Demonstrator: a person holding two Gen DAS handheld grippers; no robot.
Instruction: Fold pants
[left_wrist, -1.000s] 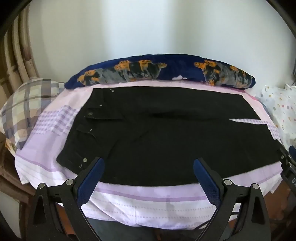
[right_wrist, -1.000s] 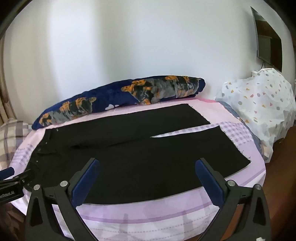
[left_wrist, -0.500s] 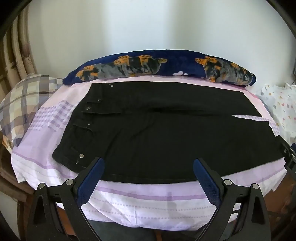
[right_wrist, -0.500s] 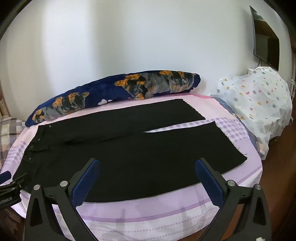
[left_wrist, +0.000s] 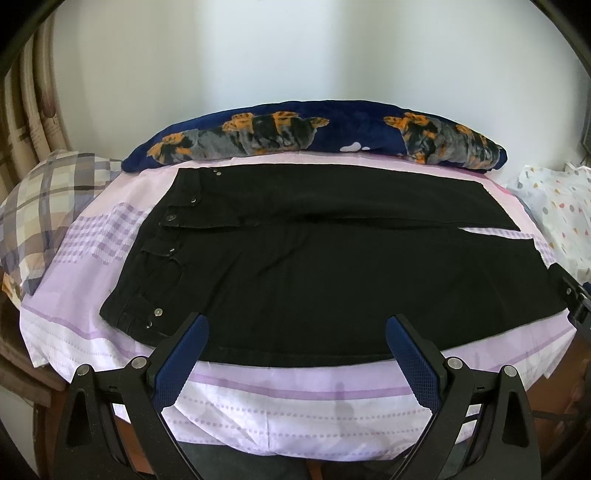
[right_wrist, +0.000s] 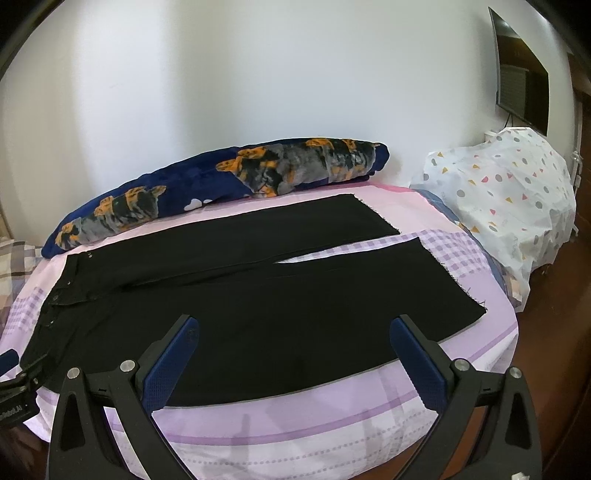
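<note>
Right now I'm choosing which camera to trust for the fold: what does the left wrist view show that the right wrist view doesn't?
Left only: the full waistband with rivets, and most of a plaid pillow.
Right only: both frayed leg hems, a wall-mounted screen, and a dotted white cover.
Both: the black pants lying flat on the lilac sheet, a dark blue patterned blanket roll, each gripper open.

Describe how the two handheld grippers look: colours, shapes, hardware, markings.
Both match. The left gripper and right gripper each have two black, angular plastic arms with triangular cut-outs and silver round bolts at the joints. The fingers carry dark blue pads with a fine grid texture. In the right wrist view, the left gripper's body shows white lettering, too small to read. No cables, hands or sleeves show.
</note>
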